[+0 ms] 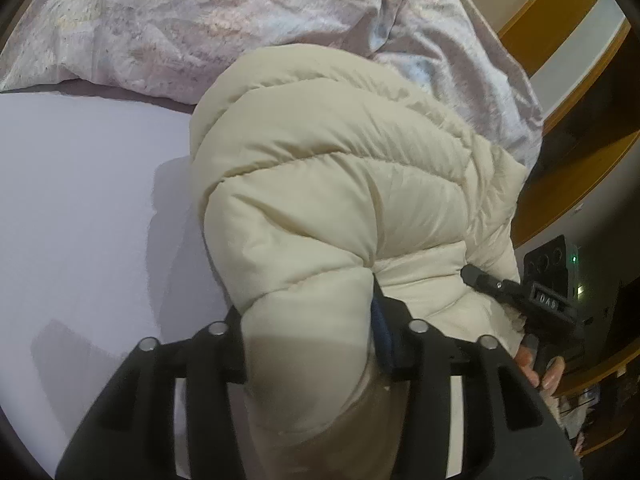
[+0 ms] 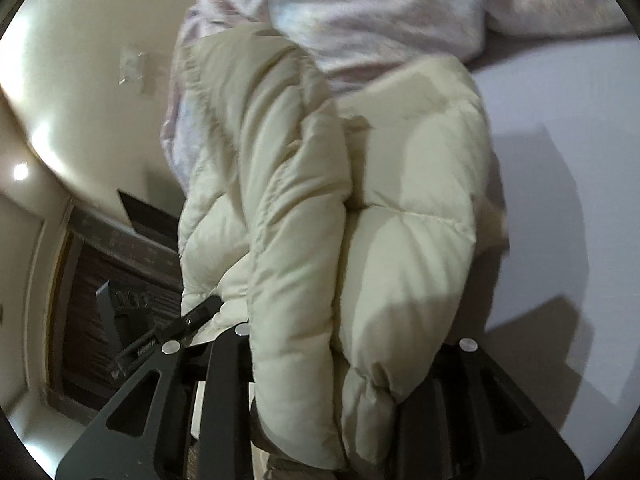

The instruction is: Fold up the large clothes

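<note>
Cream quilted down jacket (image 1: 340,184), puffy, stitched in horizontal channels, bunched and lifted above the lilac bed sheet (image 1: 80,200), in front of the crumpled pale patterned duvet (image 1: 200,20) at the sheet's far end

Left gripper (image 1: 308,320): angled down toward the sheet, jaws clamped on a thick roll of jacket that fills the gap between them

Right gripper (image 2: 348,344): tilted less steeply, jaws closed on a fold of the same jacket (image 2: 320,200); two padded lobes bulge forward from the grip

Left wrist view only: the right gripper's black body beside the jacket's edge, a person's fingers (image 1: 540,372) wrapped round its handle, wooden furniture (image 1: 560,200) past the duvet

Right wrist view only: the left gripper (image 2: 200,312) touching the jacket's lower edge, a cream wall with a switch plate (image 2: 132,66), dark flooring (image 2: 104,300) off the sheet's side

Jacket surface: soft sheen, deep creases, shadow across the lower folds
</note>
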